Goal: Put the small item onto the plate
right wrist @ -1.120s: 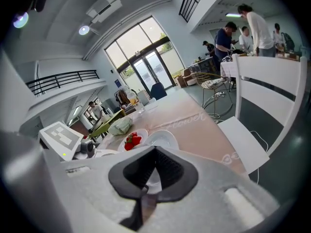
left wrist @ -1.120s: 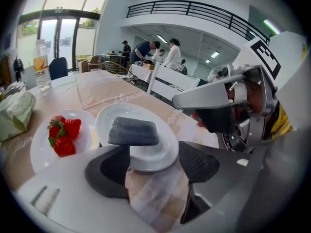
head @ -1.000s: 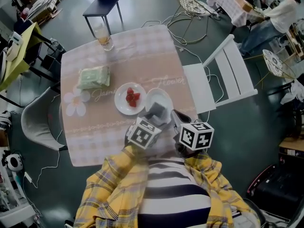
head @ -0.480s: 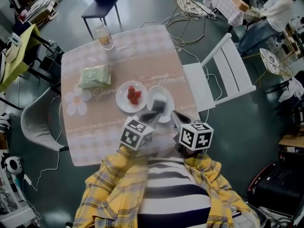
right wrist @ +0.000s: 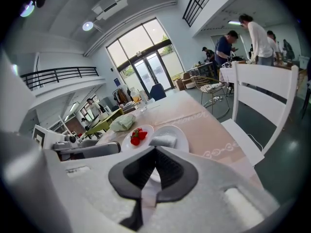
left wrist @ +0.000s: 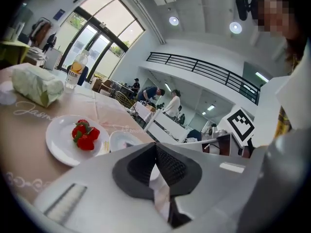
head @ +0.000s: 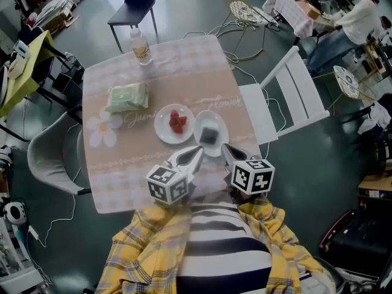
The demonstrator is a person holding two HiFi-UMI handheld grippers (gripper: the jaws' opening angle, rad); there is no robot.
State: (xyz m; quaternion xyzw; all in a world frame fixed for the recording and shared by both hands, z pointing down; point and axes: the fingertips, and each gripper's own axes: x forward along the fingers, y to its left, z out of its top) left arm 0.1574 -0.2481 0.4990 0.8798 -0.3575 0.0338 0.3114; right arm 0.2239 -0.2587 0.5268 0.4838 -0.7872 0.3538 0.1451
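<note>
The small item, a grey block, lies on a white plate right of centre on the pink tablecloth; it also shows in the right gripper view as the block. My left gripper is shut and empty, its tips just short of that plate's near rim; in its own view the left gripper has its pads together. My right gripper sits beside it, also shut with nothing held, as the right gripper shows. A second plate holds strawberries.
A green wrapped pack and a drink bottle stand further back on the table. A white chair is at the table's right, a grey chair at its left. People sit at tables at the back right.
The left gripper has drawn back from the right plate toward the person and closed its jaws. The grey block stays on the plate. The right gripper has not moved.
</note>
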